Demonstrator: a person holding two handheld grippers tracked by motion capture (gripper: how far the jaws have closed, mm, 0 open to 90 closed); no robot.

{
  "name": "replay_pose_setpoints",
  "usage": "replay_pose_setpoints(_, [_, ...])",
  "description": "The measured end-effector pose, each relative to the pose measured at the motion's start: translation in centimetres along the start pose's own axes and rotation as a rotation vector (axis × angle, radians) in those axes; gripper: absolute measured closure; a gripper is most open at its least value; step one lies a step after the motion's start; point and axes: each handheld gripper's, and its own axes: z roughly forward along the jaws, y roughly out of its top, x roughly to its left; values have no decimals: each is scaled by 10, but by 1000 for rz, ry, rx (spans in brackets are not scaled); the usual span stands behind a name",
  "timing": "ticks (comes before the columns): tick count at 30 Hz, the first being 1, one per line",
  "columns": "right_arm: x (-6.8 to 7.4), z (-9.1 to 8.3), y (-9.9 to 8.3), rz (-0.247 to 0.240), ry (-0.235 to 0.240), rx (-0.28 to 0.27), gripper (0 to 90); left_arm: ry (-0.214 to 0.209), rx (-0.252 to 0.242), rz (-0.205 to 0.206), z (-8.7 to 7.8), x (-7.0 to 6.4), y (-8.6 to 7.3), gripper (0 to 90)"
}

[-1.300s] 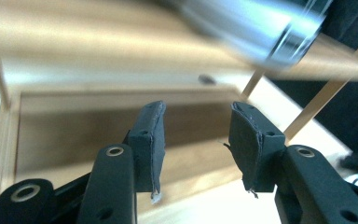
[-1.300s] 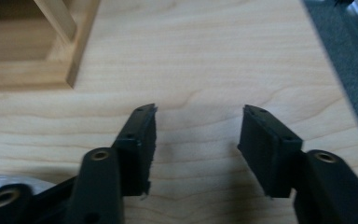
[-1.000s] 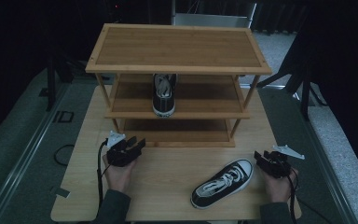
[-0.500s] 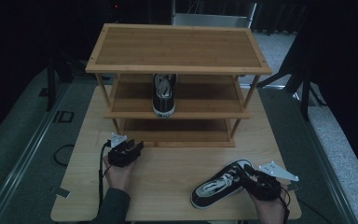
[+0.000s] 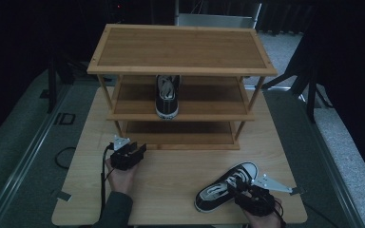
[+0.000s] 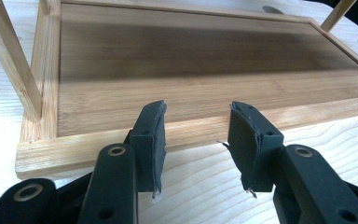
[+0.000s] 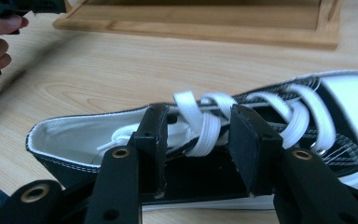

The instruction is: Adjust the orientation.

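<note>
Right gripper (image 5: 244,189) moved onto sneaker (image 5: 221,189); jaws straddling laces

Bamboo three-tier shoe rack (image 5: 180,47) on wooden table (image 5: 171,175), second black sneaker (image 5: 167,97) upright on middle shelf.

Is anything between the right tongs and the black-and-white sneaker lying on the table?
Nothing visible. The right tongs are already at the black-and-white lace-up canvas sneaker, their open jaws straddling its near side wall by the white laces. On the light wooden table, only bare surface surrounds the shoe.
</note>
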Motion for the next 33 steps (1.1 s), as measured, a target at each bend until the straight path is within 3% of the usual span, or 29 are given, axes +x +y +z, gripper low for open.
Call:
replay_pose_setpoints(3, [1, 3, -2, 5, -12, 19, 639, 1, 0, -5, 0, 1, 0, 568])
replay_pose_setpoints(4, [1, 3, -2, -1, -18, 38, 741, 1, 1, -6, 0, 1, 0, 568])
replay_pose_setpoints(11, [-9, 0, 0, 0, -9, 44, 844, 1, 7, -1, 1, 0, 0, 569])
replay_pose_setpoints(16, [-23, -5, 7, -5, -45, 20, 868, 0, 6, -5, 1, 0, 0, 570])
replay_pose_setpoints(19, [-27, -5, 12, -35, -82, 16, 871, 4, 9, -7, 2, 0, 0, 570])
replay_pose_setpoints(29, [-44, -11, 16, -31, -101, 2, 871, 8, 12, -7, 2, 0, 0, 572])
replay_pose_setpoints(33, [-47, -15, 10, -29, -81, 15, 854, 7, 15, -3, 2, 0, -1, 572])
